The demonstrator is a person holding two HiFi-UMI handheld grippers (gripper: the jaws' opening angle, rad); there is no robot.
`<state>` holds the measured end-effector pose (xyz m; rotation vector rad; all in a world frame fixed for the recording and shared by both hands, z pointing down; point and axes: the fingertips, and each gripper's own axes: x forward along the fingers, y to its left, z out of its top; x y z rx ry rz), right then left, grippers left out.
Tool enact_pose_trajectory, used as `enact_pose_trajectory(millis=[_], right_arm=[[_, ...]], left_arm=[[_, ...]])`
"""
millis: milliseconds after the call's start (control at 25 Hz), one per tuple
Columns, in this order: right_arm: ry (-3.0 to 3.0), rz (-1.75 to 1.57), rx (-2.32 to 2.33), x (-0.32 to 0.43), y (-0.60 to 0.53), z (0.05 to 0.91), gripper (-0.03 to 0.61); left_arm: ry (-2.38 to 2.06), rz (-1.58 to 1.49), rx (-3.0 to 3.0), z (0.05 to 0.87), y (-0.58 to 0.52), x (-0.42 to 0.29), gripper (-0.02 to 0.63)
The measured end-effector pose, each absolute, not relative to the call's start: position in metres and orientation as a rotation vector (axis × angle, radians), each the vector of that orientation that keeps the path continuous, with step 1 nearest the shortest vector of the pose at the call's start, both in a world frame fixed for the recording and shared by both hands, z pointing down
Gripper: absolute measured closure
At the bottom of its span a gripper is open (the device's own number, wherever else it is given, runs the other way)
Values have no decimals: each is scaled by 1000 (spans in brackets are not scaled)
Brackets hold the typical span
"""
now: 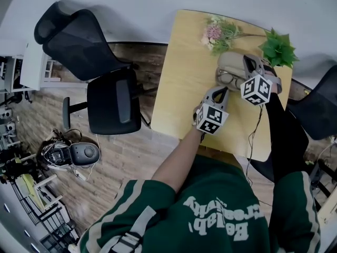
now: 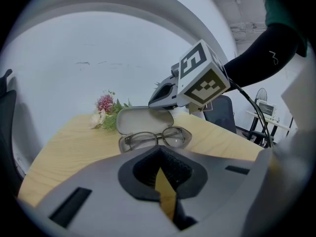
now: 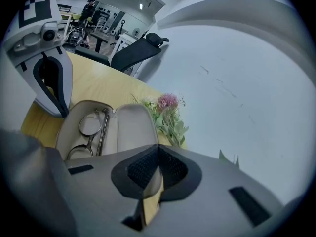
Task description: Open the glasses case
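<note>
Right gripper (image 1: 251, 63), jaws pressed together, empty, hung at the 3 o'clock end of the open glasses case (image 1: 229, 63) in the head view. The case lay at the table's (image 1: 184, 62) 1 o'clock, axis 9-to-3.

Left gripper view: left gripper (image 2: 159, 164) clamped on nothing, case broadside, lid at 12.

Right gripper view: case ran 6-to-12.

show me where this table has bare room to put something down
Bare: the table's left half, bordered by the pink flowers at the far edge and the open glasses case on the right. Crowded: the far right corner, where flowers, green plant, case, left tongs and right tongs bunch together.
</note>
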<state>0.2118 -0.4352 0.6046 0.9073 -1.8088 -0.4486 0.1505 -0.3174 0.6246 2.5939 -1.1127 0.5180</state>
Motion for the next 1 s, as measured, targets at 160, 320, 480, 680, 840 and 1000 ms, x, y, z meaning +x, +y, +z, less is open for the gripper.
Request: enact_pose_trajectory(millis=[160,320,480,680,840,1000], right_arm=[[-1793,-398,865,215,-432,621,569],[-1784,-371,851,218,-427,633,569],[-1791,-370,867,217,-425,629,569],[-1806,-378,901,216,-421,619,569],[-1833,-372,937,214,-416,609,569],[-1848,-372,948,213,-406,603,569]], left_arm=[[-1103,517,2596,624,-316,150,600],[-1097,517,2598,624,-317,151,600],[-1092,522,2604,624,-317,150,600],[-1105,507,2609,620,-319,150,600],[-1115,496,2609,616,-320,151,600],[-1110,503,2624,614,-318,154,600]])
